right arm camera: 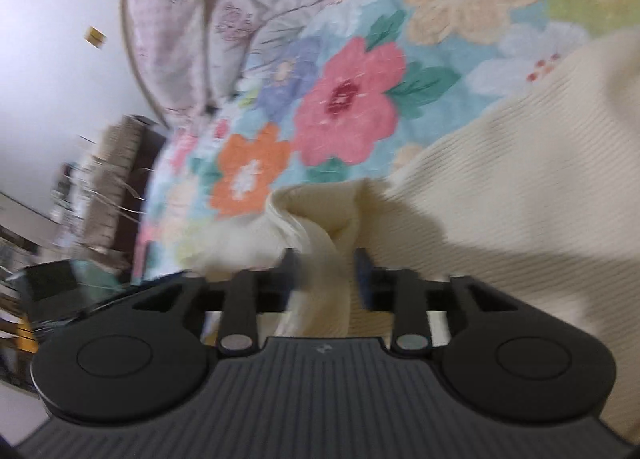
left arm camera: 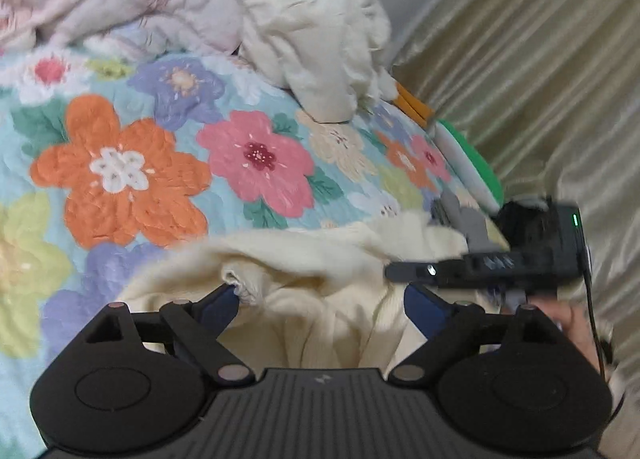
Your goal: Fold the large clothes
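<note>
Cream ribbed knit garment point(left arm camera: 320, 319) lies bunched on a floral quilted bedspread point(left arm camera: 132, 163), filling the space between and ahead of the left gripper point(left arm camera: 320, 299), whose blue-padded jaws stand wide apart with a rolled hem touching the left finger's tip. The right gripper point(right arm camera: 326, 271) has its jaws pressed in on a gathered fold of the same cream garment point(right arm camera: 500, 179), which spreads away to the right of those jaws. Beyond the left jaws, a crumpled off-white blanket point(left arm camera: 312, 27) rests on the bedspread. Both views are motion-blurred.
</note>
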Available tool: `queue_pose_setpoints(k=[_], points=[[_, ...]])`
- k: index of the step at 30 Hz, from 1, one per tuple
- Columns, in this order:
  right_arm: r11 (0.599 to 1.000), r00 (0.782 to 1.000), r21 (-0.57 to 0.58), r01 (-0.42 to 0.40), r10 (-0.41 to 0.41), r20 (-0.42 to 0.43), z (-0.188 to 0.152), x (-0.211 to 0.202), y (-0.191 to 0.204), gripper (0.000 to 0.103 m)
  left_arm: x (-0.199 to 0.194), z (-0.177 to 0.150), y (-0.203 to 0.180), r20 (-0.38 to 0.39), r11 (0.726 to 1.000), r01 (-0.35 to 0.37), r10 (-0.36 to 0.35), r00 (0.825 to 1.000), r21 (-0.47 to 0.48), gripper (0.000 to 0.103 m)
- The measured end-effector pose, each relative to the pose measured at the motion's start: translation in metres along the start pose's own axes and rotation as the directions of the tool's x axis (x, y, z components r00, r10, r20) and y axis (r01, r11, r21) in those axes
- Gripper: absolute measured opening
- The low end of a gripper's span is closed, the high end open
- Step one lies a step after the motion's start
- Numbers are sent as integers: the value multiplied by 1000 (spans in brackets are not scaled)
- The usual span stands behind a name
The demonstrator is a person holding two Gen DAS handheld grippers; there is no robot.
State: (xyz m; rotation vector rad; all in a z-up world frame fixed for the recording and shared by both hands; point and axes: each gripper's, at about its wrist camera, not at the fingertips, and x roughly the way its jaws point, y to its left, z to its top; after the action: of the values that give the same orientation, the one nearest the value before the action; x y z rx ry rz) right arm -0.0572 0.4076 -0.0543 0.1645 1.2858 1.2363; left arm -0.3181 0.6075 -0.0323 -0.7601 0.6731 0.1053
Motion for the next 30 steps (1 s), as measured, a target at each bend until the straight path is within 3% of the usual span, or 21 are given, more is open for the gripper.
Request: queue_pose_setpoints(k=[4, 6, 7, 8, 9, 10, 12, 14, 16, 18, 19, 20, 21, 23, 25, 26, 28, 30], points=[[1000, 1000, -21, -20, 20, -7, 11, 4, 13, 54, 30, 8, 12, -27, 995, -15, 12, 1000, -99, 91], [999, 1000, -50, -5, 3, -31, 21, 12, 23, 54, 40, 8, 19, -34, 991, -27, 23, 999, -127, 83], [998, 999, -60, 7, -9, -44, 25, 17, 27, 54, 45, 9, 22, -39, 990, -35, 30, 999, -137, 59], [998, 997, -63, 7, -11, -70, 30, 24, 30, 49, 49, 10, 24, -45, 989, -43, 37, 998, -140, 17], [998, 995, -60, -1, -6, -104, 35, 34, 33, 25, 53, 11, 26, -50, 988, -61, 54, 997, -141, 8], [998, 990, -58, -8, 0, -138, 40, 44, 35, 10, 56, 14, 30, -47, 985, -86, 79, 996, -151, 10], [998, 984, -10, -69, 66, -164, 50, 57, 39, 8, 47, 20, 33, 9, 979, -116, 119, 993, -170, 9], [981, 977, -37, -188, 183, -108, 58, 55, 47, 8, 26, 28, 33, 103, 972, -183, 199, 975, -149, 8], [955, 958, -83, -286, 287, 5, 65, 50, 50, 8, 1, 37, 35, 200, 960, -236, 263, 944, -149, 8], [966, 968, -121, -229, 238, 74, 66, 51, 46, 11, -23, 43, 40, 298, 945, -286, 321, 899, -157, 7], [986, 990, -123, -115, 124, 73, 66, 54, 44, 13, -29, 45, 44, 300, 936, -312, 349, 888, -163, 8], [991, 996, -123, 60, -53, 66, 64, 60, 40, 25, -32, 46, 48, 293, 932, -320, 357, 887, -169, 12], [982, 989, -120, 146, -140, 58, 63, 63, 38, 35, -34, 45, 53, 272, 937, -302, 342, 900, -178, 15], [961, 970, -139, 241, -236, 53, 44, 53, 41, 36, -35, 41, 60, 225, 942, -261, 307, 925, -210, 38], [954, 978, -218, 206, -191, 85, 21, 37, 54, 44, -39, 34, 62, 171, 948, -216, 259, 951, -234, 41], [946, 988, -287, 152, -134, 81, 1, 28, 66, 46, -44, 29, 59, 163, 951, -207, 248, 955, -231, 46], [909, 997, -412, 70, -75, 5, -33, 23, 90, 46, -53, 23, 55, 155, 955, -188, 226, 962, -230, 56], [851, 994, -525, 36, -85, -70, -58, 25, 114, 48, -62, 20, 53, 176, 956, -162, 208, 962, -244, 62]])
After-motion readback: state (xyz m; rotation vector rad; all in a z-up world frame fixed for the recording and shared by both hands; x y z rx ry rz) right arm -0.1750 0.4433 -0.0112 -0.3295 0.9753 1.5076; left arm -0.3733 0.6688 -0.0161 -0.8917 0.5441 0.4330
